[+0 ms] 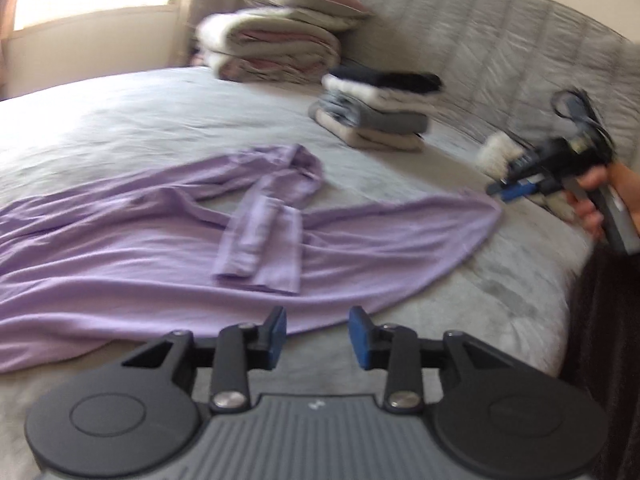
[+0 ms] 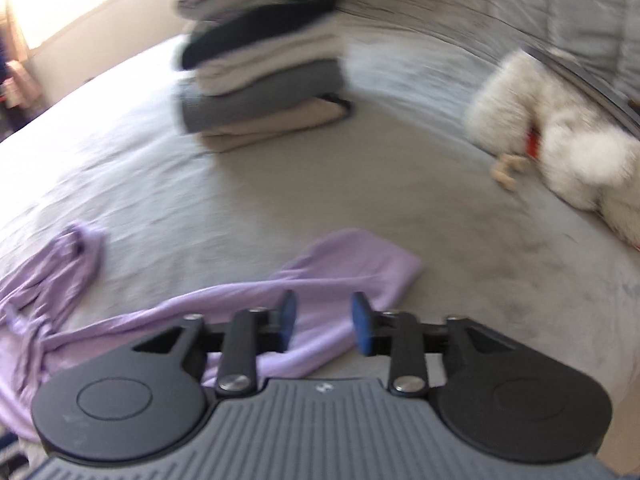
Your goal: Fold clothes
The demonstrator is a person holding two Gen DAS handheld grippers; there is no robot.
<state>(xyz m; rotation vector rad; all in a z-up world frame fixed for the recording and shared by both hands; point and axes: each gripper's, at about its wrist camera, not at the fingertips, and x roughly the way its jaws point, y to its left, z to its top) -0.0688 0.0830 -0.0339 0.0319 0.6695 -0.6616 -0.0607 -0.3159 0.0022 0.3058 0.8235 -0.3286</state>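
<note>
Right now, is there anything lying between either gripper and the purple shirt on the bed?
Nothing visible. The open left gripper sits just off the near hem of the lilac long-sleeved shirt, with only bare grey bedspread between. The open right gripper is already over its corner.

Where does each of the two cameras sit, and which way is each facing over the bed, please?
Left wrist: sits on the left tool, looking across the bed over the spread lilac garment toward the headboard; its open blue fingers show, plus the right tool in a hand.
Right wrist: sits on the right tool above the garment's corner, facing the folded stack and a white fluffy thing; only its open fingers show.
Shared: the garment, the stack, the bed.
</note>
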